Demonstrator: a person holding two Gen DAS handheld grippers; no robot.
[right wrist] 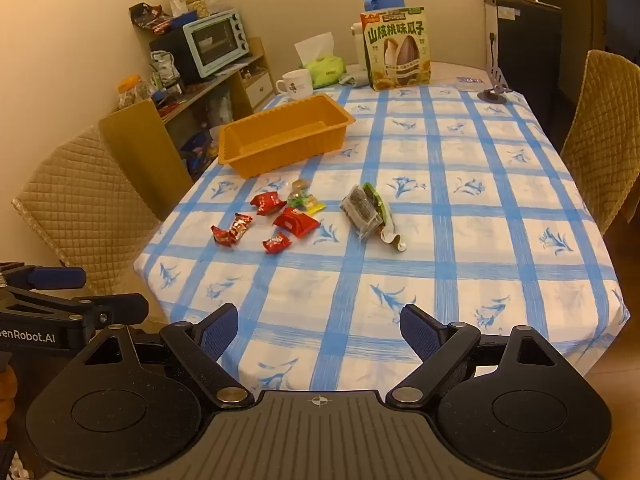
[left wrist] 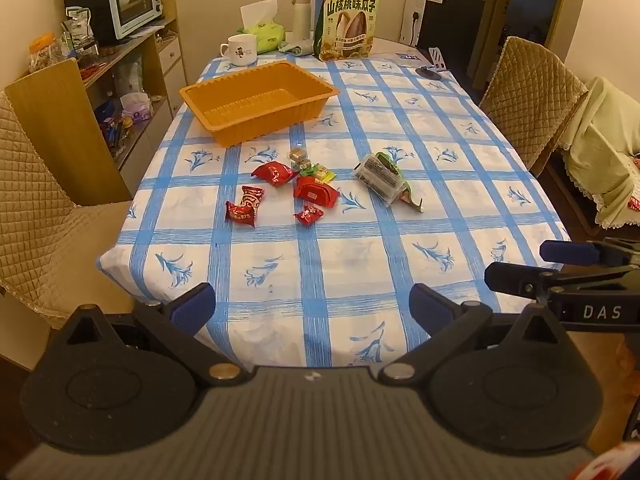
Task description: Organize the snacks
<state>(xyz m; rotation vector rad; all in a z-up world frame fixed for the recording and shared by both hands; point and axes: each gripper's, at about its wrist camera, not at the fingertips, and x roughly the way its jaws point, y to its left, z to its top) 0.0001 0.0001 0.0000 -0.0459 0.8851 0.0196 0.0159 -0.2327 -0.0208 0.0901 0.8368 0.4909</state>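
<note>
my fingers (left wrist: 192, 306) gape empty on both grippers, above the table (left wrist: 360, 280) near edge; bare cloth ahead, snacks (left wrist: 280, 188) well beyond, orange tray (left wrist: 256, 96) farther.

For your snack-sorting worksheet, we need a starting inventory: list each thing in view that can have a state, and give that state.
Orange tray: empty, upright on the table.
Red candies: wrapped, loose on the cloth, outside the tray.
Seaweed pack: lying on its side, wrapper torn open.
Seed bag: standing upright.
Mug: upright.
Oven: door shut.
Left gripper: jaws open, holding nothing.
Right gripper: jaws open, holding nothing.
</note>
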